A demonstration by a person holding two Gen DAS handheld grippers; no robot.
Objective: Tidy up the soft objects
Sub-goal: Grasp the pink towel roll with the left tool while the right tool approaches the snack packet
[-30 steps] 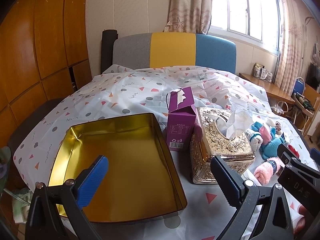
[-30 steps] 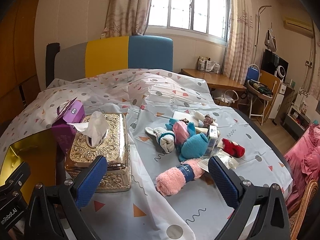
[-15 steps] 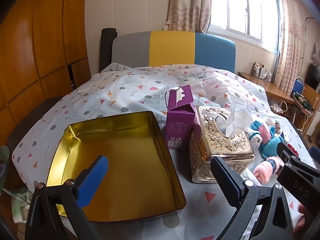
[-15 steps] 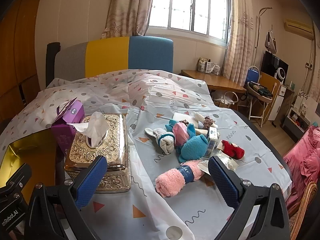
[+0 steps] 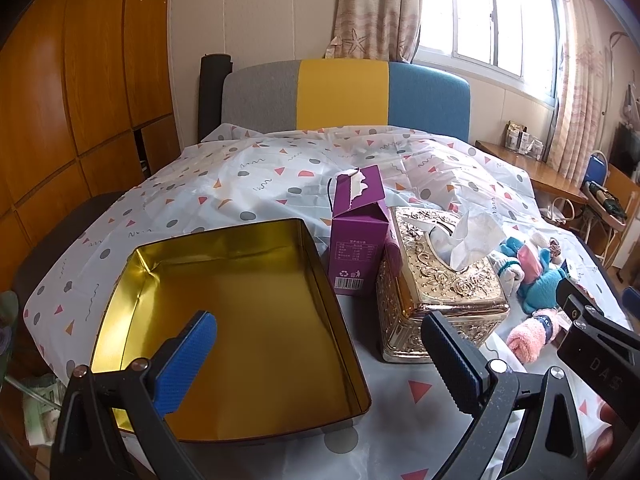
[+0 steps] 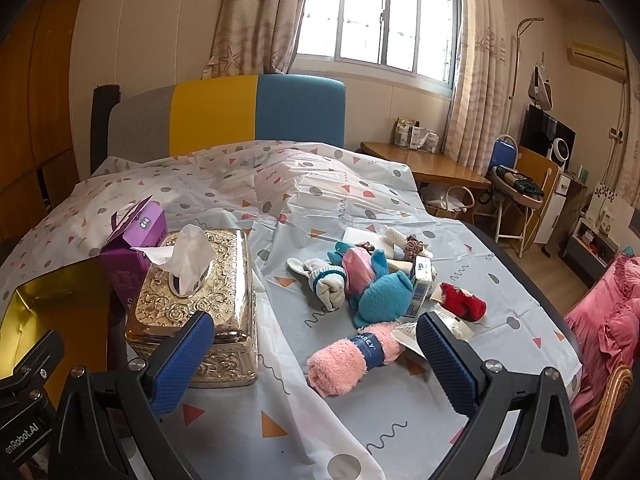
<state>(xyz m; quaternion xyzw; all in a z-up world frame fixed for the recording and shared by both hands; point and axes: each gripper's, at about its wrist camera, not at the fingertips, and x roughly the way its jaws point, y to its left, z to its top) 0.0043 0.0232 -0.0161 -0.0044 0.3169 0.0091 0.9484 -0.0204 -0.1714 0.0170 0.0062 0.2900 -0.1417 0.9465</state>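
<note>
An empty gold tin tray (image 5: 132, 288) lies on the bed at the left; its corner shows in the right wrist view (image 6: 36, 292). My left gripper (image 5: 316, 354) is open and empty, hovering over the tray's near right edge. A pile of soft things lies to the right: a rolled pink sock (image 6: 352, 358), a blue sock (image 6: 384, 296), a white sock (image 6: 328, 282), a red sock (image 6: 462, 304) and a pink one (image 6: 358, 268). My right gripper (image 6: 312, 354) is open and empty, just in front of the pink sock (image 5: 530, 334).
A gold tissue box (image 6: 204, 304) and an open purple carton (image 5: 356, 236) stand between tray and socks. Small packets (image 6: 422, 284) and hair ties (image 6: 416, 244) lie among the socks. The headboard (image 5: 344, 100) is far behind. A desk (image 6: 432, 164) and chair stand right of the bed.
Both grippers have drawn back and risen slightly; the objects sit a little lower in both views. Nothing on the bed has moved.
</note>
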